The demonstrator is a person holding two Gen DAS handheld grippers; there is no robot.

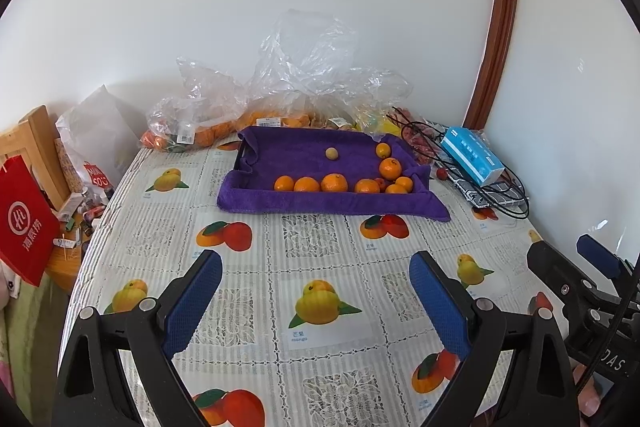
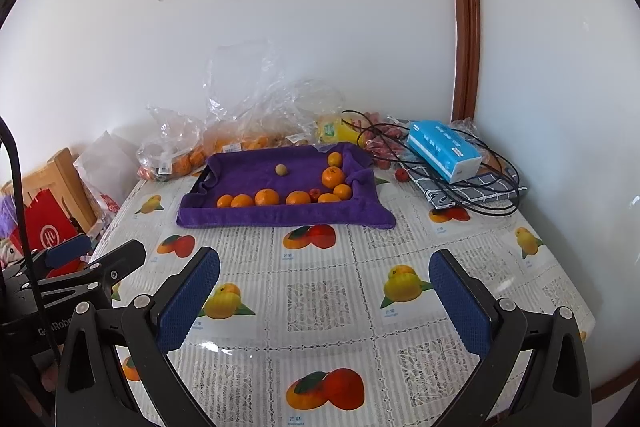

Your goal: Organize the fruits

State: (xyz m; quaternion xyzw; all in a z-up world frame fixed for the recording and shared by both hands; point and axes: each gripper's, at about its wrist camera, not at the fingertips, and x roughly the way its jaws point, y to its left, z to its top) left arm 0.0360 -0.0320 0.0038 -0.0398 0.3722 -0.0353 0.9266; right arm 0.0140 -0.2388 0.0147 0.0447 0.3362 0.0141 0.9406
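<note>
Hovering with both claws, left claw (image 1: 316, 301) and right claw (image 2: 324, 301), spread apart and gripping nothing over bare patterned tabletop (image 2: 320, 339), well short of the purple-towelled tray (image 2: 256, 215) cradling oranges (image 2: 267, 197) along its near edge.

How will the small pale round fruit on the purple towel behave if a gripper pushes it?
The pale fruit looks round, so it will probably roll. It lies alone on the purple towel, whose soft pile may slow it.
</note>
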